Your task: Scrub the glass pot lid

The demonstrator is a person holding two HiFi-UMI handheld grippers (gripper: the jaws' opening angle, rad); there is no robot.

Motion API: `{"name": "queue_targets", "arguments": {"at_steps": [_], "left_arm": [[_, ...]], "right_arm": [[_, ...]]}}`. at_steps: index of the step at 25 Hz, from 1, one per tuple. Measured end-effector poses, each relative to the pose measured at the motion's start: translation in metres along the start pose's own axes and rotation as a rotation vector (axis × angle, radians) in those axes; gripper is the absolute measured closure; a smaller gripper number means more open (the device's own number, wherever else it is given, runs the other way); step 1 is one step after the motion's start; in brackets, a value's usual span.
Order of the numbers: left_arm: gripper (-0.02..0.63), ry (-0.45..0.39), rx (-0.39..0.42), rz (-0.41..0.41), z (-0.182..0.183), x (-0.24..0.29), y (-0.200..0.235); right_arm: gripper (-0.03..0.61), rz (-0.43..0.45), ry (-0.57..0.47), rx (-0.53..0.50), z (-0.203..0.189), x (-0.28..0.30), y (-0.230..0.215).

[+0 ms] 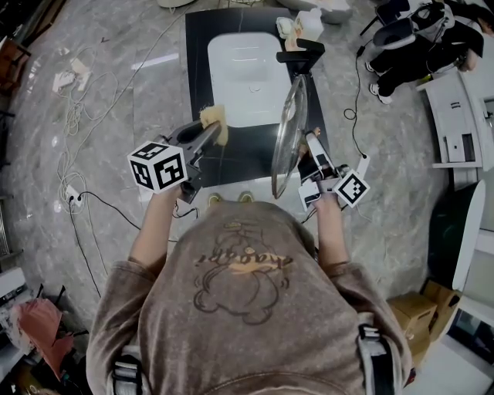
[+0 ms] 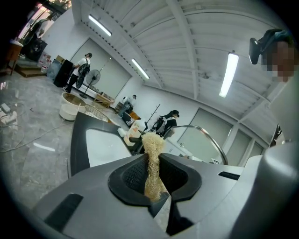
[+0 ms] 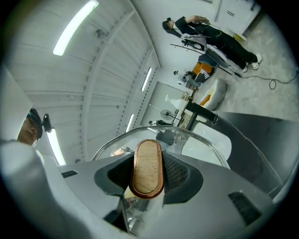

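My right gripper [image 1: 310, 148] holds the glass pot lid [image 1: 289, 135] on edge above the front of the black counter [image 1: 197, 54]. In the right gripper view the jaws of that gripper [image 3: 148, 173] are shut on the lid's wooden, copper-rimmed knob [image 3: 147, 168], and the glass [image 3: 201, 140] curves behind it. My left gripper [image 1: 208, 133] is shut on a tan loofah scrubber [image 1: 217, 123], a short way left of the lid and apart from it. In the left gripper view the scrubber [image 2: 152, 163] is pinched upright between the pads, with the lid's rim [image 2: 205, 135] beyond.
A white sink basin [image 1: 247, 69] is set in the counter, with a black faucet [image 1: 302, 52] at its right and white bottles [image 1: 305, 23] behind. Cables [image 1: 77, 116] trail on the marble floor at left. A white cabinet [image 1: 455, 116] and cardboard boxes [image 1: 421, 312] stand at right.
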State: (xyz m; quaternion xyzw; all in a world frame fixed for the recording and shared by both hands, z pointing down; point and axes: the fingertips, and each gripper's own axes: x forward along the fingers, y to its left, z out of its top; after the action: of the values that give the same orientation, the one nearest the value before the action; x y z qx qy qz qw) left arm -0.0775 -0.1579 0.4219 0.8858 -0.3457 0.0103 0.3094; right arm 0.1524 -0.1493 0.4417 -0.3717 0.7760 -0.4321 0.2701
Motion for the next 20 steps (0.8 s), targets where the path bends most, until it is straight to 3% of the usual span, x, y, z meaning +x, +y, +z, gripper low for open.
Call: {"name": "queue_targets", "arguments": {"at_steps": [10, 20], "left_arm": [[0.549, -0.021, -0.016, 0.003, 0.002, -0.002, -0.002], [0.549, -0.026, -0.013, 0.017, 0.005, -0.008, 0.001]], "right_arm": [[0.403, -0.275, 0.246, -0.496, -0.005, 0.006, 0.000], [0.403, -0.408, 0.473, -0.738, -0.040, 0.017, -0.036]]}}
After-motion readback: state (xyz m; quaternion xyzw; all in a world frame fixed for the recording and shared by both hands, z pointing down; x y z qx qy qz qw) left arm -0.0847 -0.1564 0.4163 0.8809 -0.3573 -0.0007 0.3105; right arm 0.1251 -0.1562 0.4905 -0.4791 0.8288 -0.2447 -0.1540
